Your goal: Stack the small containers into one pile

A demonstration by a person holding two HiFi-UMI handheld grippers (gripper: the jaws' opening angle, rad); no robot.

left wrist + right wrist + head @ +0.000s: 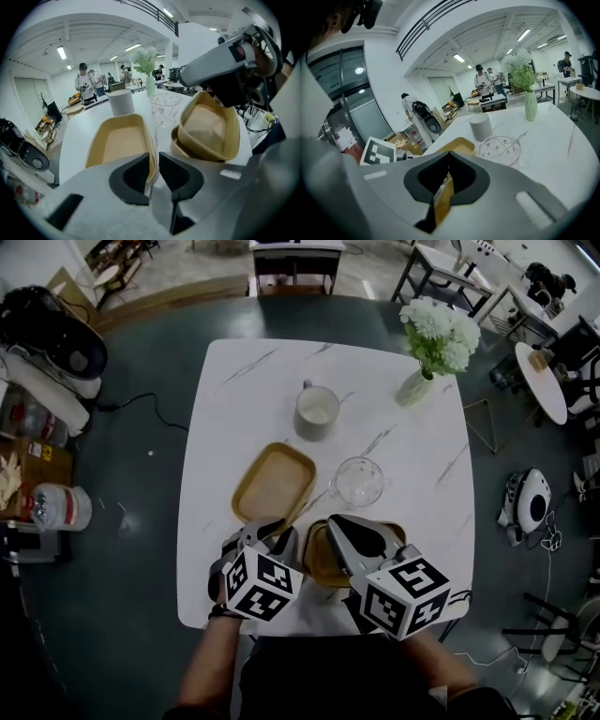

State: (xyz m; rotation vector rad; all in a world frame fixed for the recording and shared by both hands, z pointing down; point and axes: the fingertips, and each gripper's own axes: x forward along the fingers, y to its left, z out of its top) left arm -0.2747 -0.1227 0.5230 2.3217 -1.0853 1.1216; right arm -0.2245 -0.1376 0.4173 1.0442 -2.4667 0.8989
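In the lower left of the head view, your left gripper (153, 165) has its jaws only narrowly apart. They sit astride the near rim of the shallow tan rectangular container (119, 143), which lies flat on the white marble desk (422, 512). A sliver of desk shows beside the rim, so I judge it is not yet pinched. Seat the rim deeper between the pads before you close, and close squarely, because a thin wall gripped near its corner will probably twist as it lifts. To the right, just below centre, your right gripper (448, 161) is clamped on the wall of a second tan container (211, 126). This one rests tilted inside a third tan container (177, 143) beneath it. Level it and let it settle fully before you let go, so the pile gives a flat seat for the last piece. Mind the clear glass bowl (359, 481) just beyond the pile when you carry the left container across.
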